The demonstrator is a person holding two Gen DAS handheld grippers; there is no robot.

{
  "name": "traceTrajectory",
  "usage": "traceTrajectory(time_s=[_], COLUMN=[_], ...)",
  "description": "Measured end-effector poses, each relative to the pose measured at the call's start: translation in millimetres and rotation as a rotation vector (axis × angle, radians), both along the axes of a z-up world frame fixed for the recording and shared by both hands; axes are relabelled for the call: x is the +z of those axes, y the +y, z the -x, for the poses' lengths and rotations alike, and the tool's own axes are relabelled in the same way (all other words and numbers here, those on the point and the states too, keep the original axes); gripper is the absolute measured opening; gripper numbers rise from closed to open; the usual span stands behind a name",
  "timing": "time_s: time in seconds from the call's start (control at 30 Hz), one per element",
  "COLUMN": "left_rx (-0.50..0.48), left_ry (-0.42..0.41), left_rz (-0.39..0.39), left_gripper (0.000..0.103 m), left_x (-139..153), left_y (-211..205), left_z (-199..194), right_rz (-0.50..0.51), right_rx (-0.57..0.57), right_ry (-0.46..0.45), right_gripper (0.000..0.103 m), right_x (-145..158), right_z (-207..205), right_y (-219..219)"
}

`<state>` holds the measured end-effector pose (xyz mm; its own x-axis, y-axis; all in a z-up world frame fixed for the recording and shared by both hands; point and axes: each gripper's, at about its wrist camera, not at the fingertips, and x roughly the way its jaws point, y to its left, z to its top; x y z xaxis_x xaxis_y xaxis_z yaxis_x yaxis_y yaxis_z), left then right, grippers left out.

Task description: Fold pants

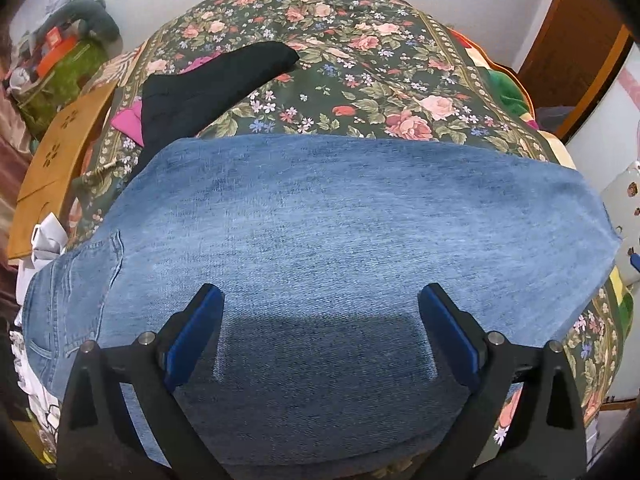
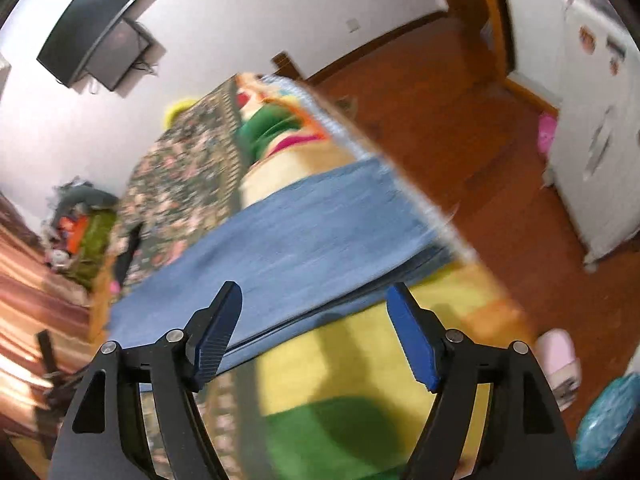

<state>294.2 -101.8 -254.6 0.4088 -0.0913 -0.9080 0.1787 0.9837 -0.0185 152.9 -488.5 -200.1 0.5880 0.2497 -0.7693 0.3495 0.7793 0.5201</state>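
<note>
Blue jeans (image 1: 340,220) lie flat across a bed with a floral cover (image 1: 340,60), the waist and pocket end at the left. My left gripper (image 1: 320,300) is open and empty, hovering just above the near part of the denim. In the blurred, tilted right wrist view the jeans (image 2: 280,240) lie folded in layers, their leg end overhanging the bed's edge. My right gripper (image 2: 314,300) is open and empty beside the near edge of the jeans.
A black garment (image 1: 208,88) and a pink cloth (image 1: 128,120) lie on the bed behind the jeans. A wooden board (image 1: 60,152) stands at the left. A yellow and green blanket (image 2: 340,380) hangs below the jeans. A white fridge (image 2: 592,140) and a pink slipper (image 2: 558,360) are to the right.
</note>
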Motion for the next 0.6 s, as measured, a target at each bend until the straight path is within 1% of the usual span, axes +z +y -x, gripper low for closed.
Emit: traceTrajectory(time_s=[0.1, 0.17, 0.2, 0.27, 0.43, 0.47, 0.5, 0.53, 0.57, 0.6], left_rx=[0.001, 0.006, 0.007, 0.010, 0.010, 0.011, 0.012, 0.012, 0.011, 0.011], left_ry=[0.003, 0.011, 0.012, 0.010, 0.001, 0.000, -0.001, -0.002, -0.002, -0.001], left_rz=[0.013, 0.031, 0.036, 0.043, 0.043, 0.044, 0.045, 0.045, 0.045, 0.045], left_gripper=[0.100, 0.100, 0.100, 0.101, 0.102, 0.102, 0.102, 0.102, 0.102, 0.102], left_x=[-0.5, -1.2, -1.7, -2.4, -2.9, -2.9, -3.2, -3.1, -3.0, -3.1], left_y=[1.4, 3.7, 4.5, 5.5, 4.7, 4.9, 4.7, 4.6, 4.6, 4.7], left_z=[0.1, -0.6, -0.4, -0.3, 0.5, 0.7, 1.0, 0.9, 0.9, 0.9], right_rz=[-0.066, -0.058, -0.059, -0.066, -0.119, -0.125, -0.122, -0.115, -0.108, -0.094], right_rx=[0.029, 0.002, -0.005, -0.011, -0.035, -0.046, -0.067, -0.080, -0.097, -0.116], right_ry=[0.029, 0.032, 0.026, 0.013, 0.009, 0.013, 0.018, 0.020, 0.019, 0.024], right_gripper=[0.073, 0.078, 0.083, 0.088, 0.087, 0.083, 0.075, 0.071, 0.061, 0.048], right_x=[-19.4, -27.3, -27.2, -27.0, -40.5, -43.4, -45.0, -45.7, -46.8, -47.5], right_z=[-8.5, -12.5, -14.8, -20.8, -31.3, -34.3, -36.2, -36.4, -38.7, -40.7], right_y=[19.2, 24.4, 25.6, 25.5, 12.5, 9.4, 5.2, 1.4, -2.5, -7.0])
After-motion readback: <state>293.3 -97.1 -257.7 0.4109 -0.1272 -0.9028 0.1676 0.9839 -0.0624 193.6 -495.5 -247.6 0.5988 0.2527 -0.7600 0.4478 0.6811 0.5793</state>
